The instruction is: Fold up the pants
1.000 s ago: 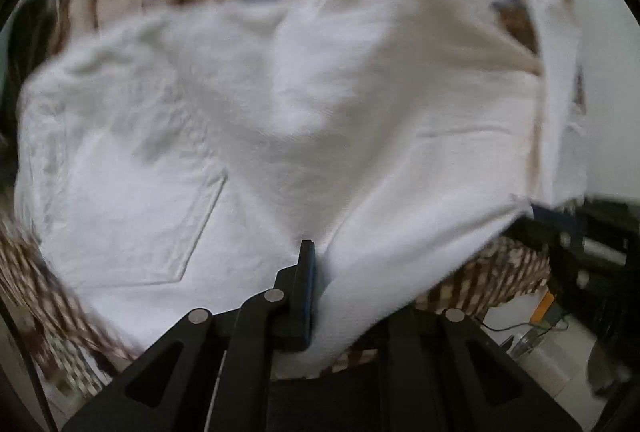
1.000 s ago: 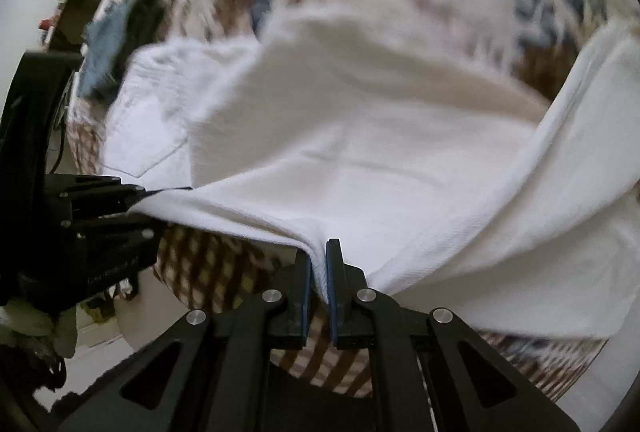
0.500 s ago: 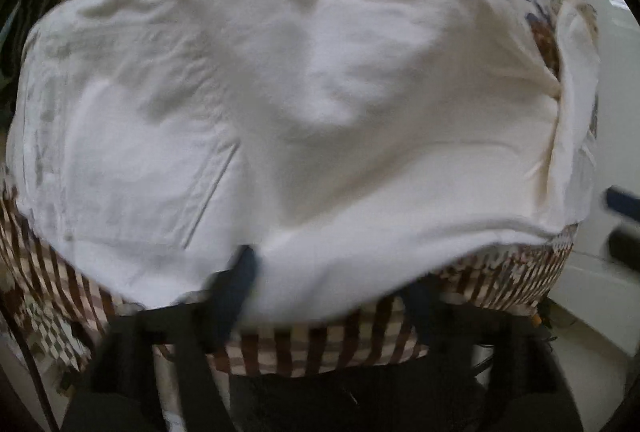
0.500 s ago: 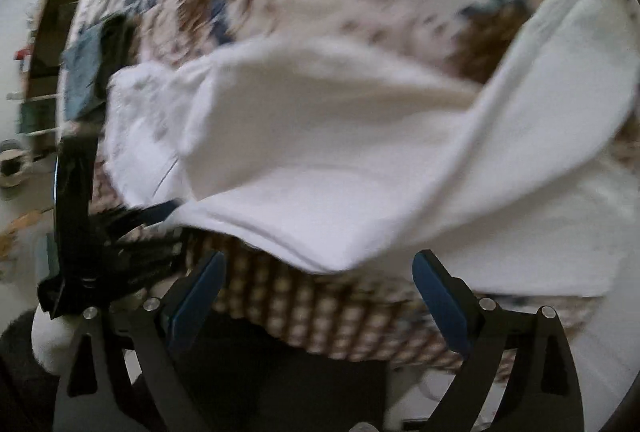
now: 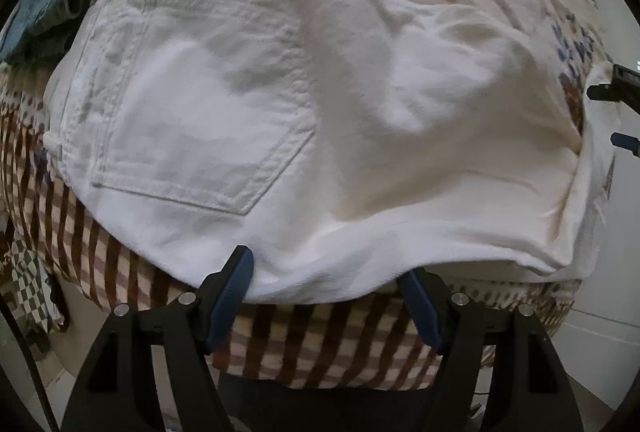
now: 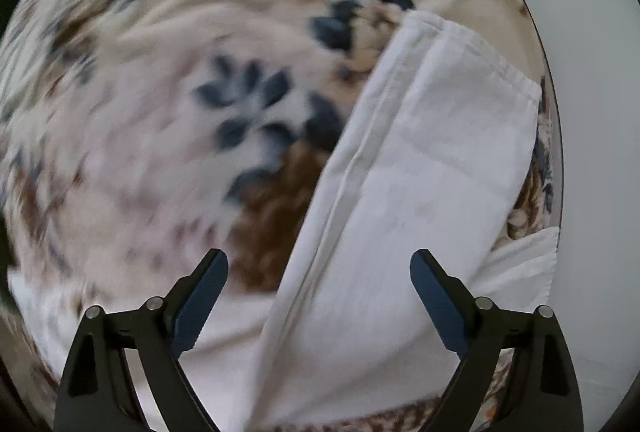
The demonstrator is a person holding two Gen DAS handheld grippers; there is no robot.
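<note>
White pants (image 5: 320,119) lie on a floral blanket, seat up with a back pocket (image 5: 200,127) at the left. Their near edge hangs over the bed's front. My left gripper (image 5: 326,296) is open and empty, its fingers just in front of that near edge. In the right wrist view a folded white pant leg (image 6: 408,199) runs from the lower middle up to the right. My right gripper (image 6: 320,296) is open and empty above its lower part. The right gripper also shows at the right edge of the left wrist view (image 5: 620,111).
The bed carries a floral blanket (image 6: 180,91) with a brown checked border (image 5: 304,344) hanging over the front. Dark blue clothes (image 5: 48,3) lie at the far left. A white wall (image 6: 592,111) is to the right. The right view is blurred.
Both grippers have let go of the pants edge and opened. The lifted fabric has dropped flat onto the bed. The right gripper has swung right, towards the pant leg.
</note>
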